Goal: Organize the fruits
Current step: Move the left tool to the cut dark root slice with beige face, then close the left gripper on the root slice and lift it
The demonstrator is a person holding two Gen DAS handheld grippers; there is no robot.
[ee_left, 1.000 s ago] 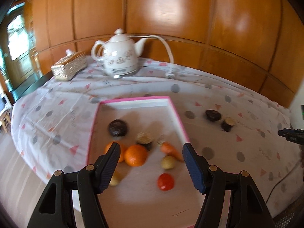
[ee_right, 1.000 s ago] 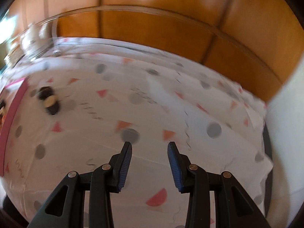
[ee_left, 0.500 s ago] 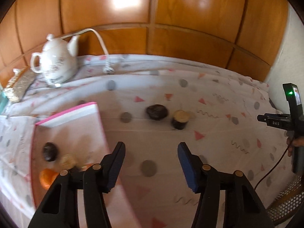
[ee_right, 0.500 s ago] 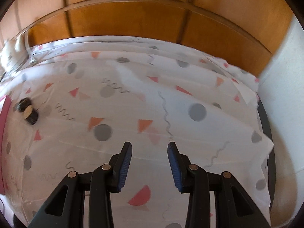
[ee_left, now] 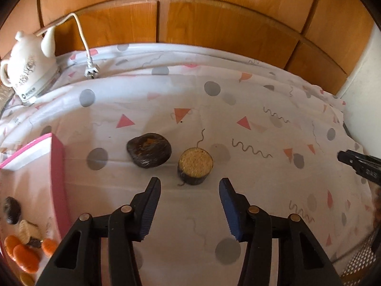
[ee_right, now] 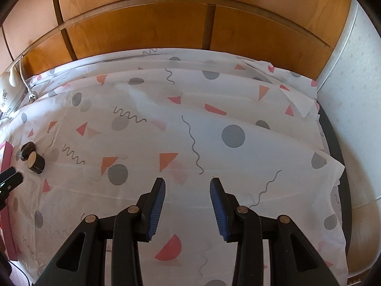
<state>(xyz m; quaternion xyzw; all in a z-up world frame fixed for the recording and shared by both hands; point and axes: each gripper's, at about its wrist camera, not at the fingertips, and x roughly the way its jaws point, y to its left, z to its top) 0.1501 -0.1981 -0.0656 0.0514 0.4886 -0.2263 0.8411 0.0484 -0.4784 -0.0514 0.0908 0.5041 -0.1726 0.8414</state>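
- 2 dark fruit pieces sit on the table's patterned cloth (ee_left: 238, 100): 1 dark rounded fruit (ee_left: 149, 150) and 1 cut piece with a tan top (ee_left: 195, 165), just beside each other, near the pink tray but outside it.
- 1 pink tray (ee_left: 58, 171) lies at the left edge of the left wrist view; it holds at least 3 orange fruits (ee_left: 25, 255), 1 dark fruit (ee_left: 11, 209) and 1 pale one; the rest is cut off by the frame.
- 1 white kettle (ee_left: 29, 70) with 1 cord stands at the far left.
- The left tool (ee_left: 190, 183) points steeply down just short of the cut piece; its jaws are closing, nothing between them.
- The right tool (ee_right: 187, 183) points steeply down over bare cloth, well apart from the fruit, jaws parted and holding nothing.
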